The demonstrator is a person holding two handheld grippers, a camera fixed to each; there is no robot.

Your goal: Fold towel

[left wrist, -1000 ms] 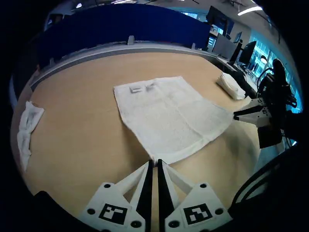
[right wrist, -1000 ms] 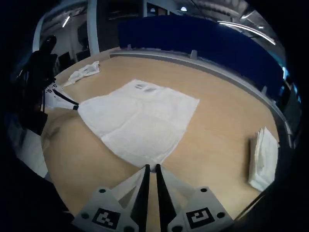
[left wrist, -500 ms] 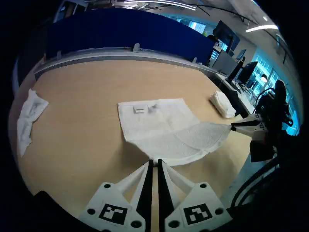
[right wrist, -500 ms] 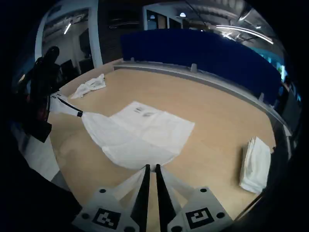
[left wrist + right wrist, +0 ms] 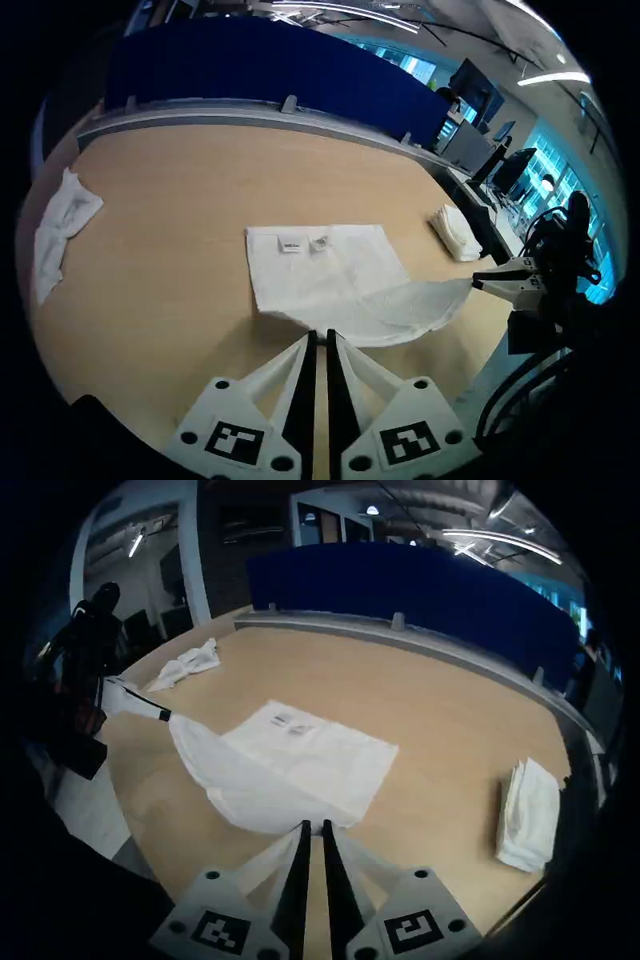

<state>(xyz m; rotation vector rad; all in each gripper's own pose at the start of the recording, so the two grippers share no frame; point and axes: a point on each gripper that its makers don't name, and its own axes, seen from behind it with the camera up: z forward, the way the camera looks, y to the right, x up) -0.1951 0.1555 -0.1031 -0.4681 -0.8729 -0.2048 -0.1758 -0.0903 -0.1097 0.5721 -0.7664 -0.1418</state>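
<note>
A white towel (image 5: 336, 276) lies on the wooden table (image 5: 176, 224), its far half flat with small labels near the far edge. Its near edge is lifted off the table. My left gripper (image 5: 320, 336) is shut on one near corner. In the right gripper view the same towel (image 5: 296, 764) hangs from my right gripper (image 5: 314, 826), shut on the other near corner. The right gripper (image 5: 478, 280) also appears at the right of the left gripper view, and the left gripper (image 5: 164, 715) at the left of the right gripper view, each pinching its corner.
A crumpled white cloth (image 5: 60, 224) lies near the table's left edge, also seen as cloth (image 5: 186, 661). A stack of folded towels (image 5: 528, 816) sits at the right edge, and appears as a stack (image 5: 456, 232). A blue partition (image 5: 264, 64) runs behind the table. Office chairs and monitors stand beyond.
Both grippers have risen and pulled the towel's near edge up off the table; the near half now hangs curved between them while the far half stays flat.
</note>
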